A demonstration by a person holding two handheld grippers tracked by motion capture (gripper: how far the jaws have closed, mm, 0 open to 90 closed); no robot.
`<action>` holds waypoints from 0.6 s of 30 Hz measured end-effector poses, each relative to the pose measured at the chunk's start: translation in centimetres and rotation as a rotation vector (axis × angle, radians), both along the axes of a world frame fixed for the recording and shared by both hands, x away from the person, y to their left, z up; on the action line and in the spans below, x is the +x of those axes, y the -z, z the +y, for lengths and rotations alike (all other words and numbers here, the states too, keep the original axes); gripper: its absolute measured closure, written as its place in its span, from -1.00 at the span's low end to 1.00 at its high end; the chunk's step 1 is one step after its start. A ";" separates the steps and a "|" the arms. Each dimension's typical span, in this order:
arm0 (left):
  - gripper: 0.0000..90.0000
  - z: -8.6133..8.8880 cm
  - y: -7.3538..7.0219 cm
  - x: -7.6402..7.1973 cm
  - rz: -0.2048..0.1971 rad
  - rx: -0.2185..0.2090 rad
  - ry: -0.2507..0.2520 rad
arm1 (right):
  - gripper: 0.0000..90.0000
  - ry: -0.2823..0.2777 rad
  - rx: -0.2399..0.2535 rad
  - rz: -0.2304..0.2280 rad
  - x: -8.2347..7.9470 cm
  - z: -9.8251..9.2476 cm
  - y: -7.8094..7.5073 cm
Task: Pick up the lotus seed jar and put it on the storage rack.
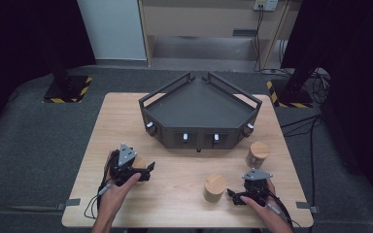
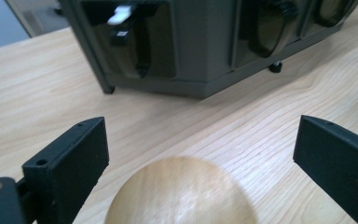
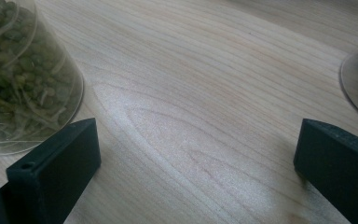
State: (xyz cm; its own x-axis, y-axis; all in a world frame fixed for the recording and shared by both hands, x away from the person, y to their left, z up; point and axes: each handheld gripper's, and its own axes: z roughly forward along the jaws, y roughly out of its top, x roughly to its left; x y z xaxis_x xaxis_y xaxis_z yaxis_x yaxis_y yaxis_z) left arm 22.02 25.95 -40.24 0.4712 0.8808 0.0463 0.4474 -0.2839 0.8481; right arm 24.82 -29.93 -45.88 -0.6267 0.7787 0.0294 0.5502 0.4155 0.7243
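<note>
My left gripper (image 2: 200,154) straddles a wooden-lidded jar (image 2: 182,193), jaws open; rigid, slippery glass, so I'd clamp mid-body. Right gripper (image 3: 196,158) gapes empty.

Grey carpet (image 1: 29,145), wooden cabinet (image 1: 209,29) behind

The dark angular rack (image 1: 200,112) blocks the table's (image 1: 175,194) far middle, leaving only narrow wood strips beside it. Bare wood lies open between the grippers, except where one wooden-lidded jar (image 1: 214,187) stands close to the right gripper (image 1: 237,197); another jar (image 1: 257,154) stands near the rack's right corner.
</note>
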 end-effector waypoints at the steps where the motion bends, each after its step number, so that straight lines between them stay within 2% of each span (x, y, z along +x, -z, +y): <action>1: -0.95 0.2 0.2 -0.1 -0.001 -0.010 -0.006 | -0.99 0.000 0.000 0.000 0.0 0.0 0.0; 6: -0.95 0.8 0.9 -0.2 0.005 -0.007 -0.025 | -0.99 0.000 0.000 0.000 0.0 0.0 0.0; 18: -0.94 0.8 2.8 -0.5 0.022 0.022 -0.013 | -0.99 0.000 0.000 0.000 0.0 0.0 0.0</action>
State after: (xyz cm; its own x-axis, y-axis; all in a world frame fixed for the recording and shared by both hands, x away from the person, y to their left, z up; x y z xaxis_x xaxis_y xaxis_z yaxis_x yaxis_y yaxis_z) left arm 21.51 26.78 -43.03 0.4612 0.8856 0.0551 0.4696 -0.2964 0.8316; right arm 24.83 -29.94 -45.88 -0.6268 0.7786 0.0294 0.5500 0.4154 0.7245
